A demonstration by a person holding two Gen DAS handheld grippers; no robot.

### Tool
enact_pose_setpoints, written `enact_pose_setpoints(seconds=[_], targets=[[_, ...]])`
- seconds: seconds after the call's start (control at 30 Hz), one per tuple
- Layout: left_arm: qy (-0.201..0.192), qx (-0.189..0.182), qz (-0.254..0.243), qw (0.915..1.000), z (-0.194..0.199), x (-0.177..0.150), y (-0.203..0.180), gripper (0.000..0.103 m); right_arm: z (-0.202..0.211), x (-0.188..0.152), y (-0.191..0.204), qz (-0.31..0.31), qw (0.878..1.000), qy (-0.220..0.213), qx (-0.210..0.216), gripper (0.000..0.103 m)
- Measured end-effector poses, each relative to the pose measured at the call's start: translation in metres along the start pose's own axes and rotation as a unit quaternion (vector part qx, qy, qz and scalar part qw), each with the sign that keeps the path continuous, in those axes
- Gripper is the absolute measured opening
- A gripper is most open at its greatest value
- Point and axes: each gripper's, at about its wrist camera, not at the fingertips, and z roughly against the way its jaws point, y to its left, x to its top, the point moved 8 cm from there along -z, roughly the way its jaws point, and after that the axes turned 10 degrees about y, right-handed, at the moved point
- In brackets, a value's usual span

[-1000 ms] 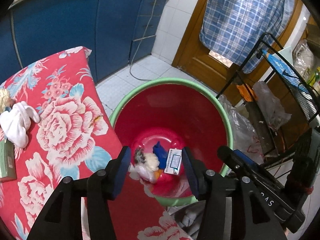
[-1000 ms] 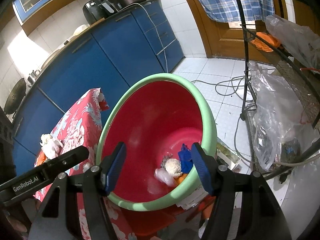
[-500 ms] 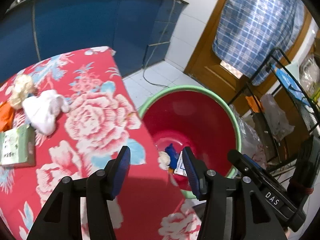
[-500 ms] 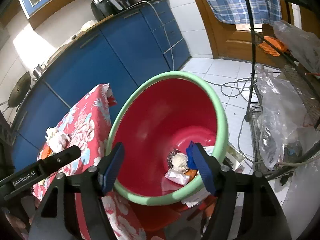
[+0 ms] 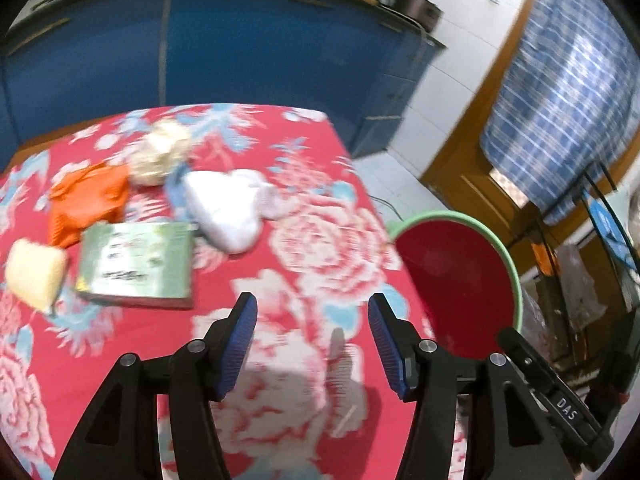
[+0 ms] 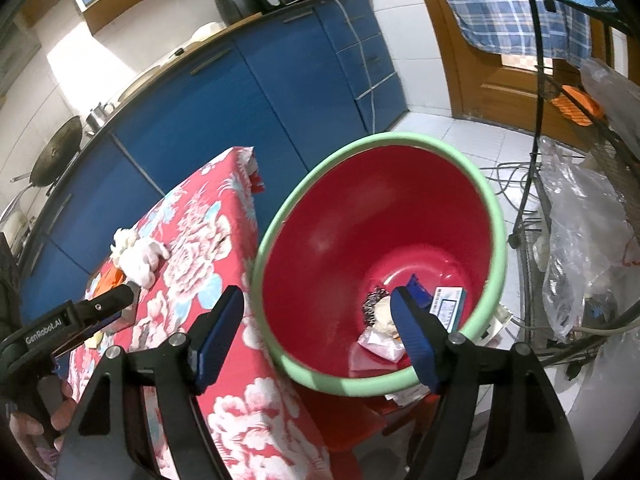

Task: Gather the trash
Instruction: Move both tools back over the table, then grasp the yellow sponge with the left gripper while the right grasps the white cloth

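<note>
Trash on floral bench (image 5: 320, 240), left wrist view: orange scrap (image 5: 86, 200), green box (image 5: 138, 260), white wad (image 5: 228, 208), cream lumps; left hand-held gripper (image 5: 312, 316) spread wide, holding nothing.
Right wrist view: red bin (image 6: 496, 240) beside bench, trash inside; right hand-held gripper (image 6: 318, 316) likewise spread and unladen.

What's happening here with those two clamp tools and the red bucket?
Someone is clearing trash off a table with two hand-held grippers. Both the left gripper and the right gripper are open and empty. The left one points at the flowered tablecloth, where a white wad, an orange scrap, a green box and a yellowish sponge lie. The right one hangs over the red bucket beside the table, which already holds some scraps.
</note>
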Motion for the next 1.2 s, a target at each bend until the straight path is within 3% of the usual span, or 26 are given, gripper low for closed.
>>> enact_pose_setpoints(seconds=[0.53,1.2], targets=[[-0.015,0.063,0.117,0.991,0.007,0.003,0.113,0.06,-0.008,-0.006,0.033,0.029,0.999,0.012,0.007,0.077],[-0.033,0.06,0.169,0.9833,0.017,-0.002,0.174,0.06,-0.02,-0.009,0.061,0.055,0.998,0.024,0.011,0.077]])
